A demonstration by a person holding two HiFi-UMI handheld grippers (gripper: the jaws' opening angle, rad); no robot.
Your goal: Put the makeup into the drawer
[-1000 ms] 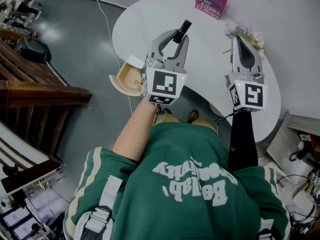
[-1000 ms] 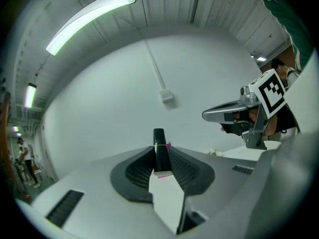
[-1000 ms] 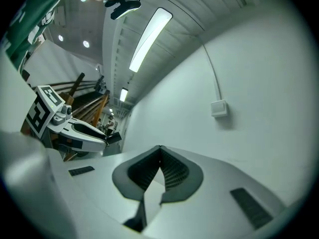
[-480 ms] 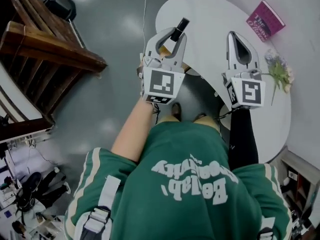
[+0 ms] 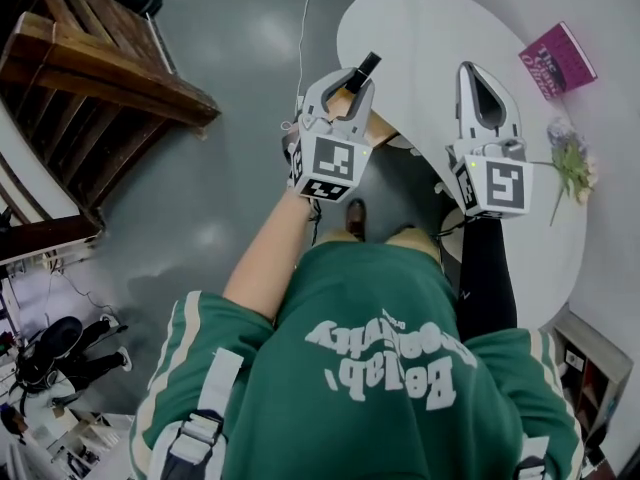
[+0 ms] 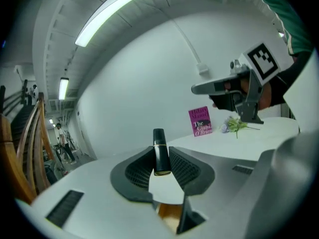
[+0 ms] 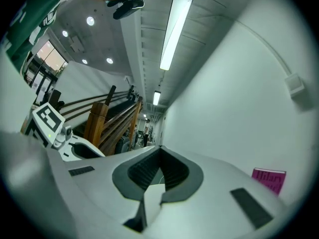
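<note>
A black makeup tube sticks out past the tips of my left gripper, which is shut on it. In the left gripper view the tube stands upright between the ribbed pads of the left gripper. This gripper hangs over the open wooden drawer at the white table's left edge, and the drawer's wood shows just below the jaws. My right gripper is over the table to the right, shut and holding nothing. In its own view the right gripper has its pads together.
A pink book stands on the far side of the table and a sprig of flowers lies at its right. A wooden staircase rises to the left across grey floor. A thin cable runs along the floor.
Both grippers have swung left across the table. The left one, still holding the tube, went from beside the drawer to over it and a little lower.
</note>
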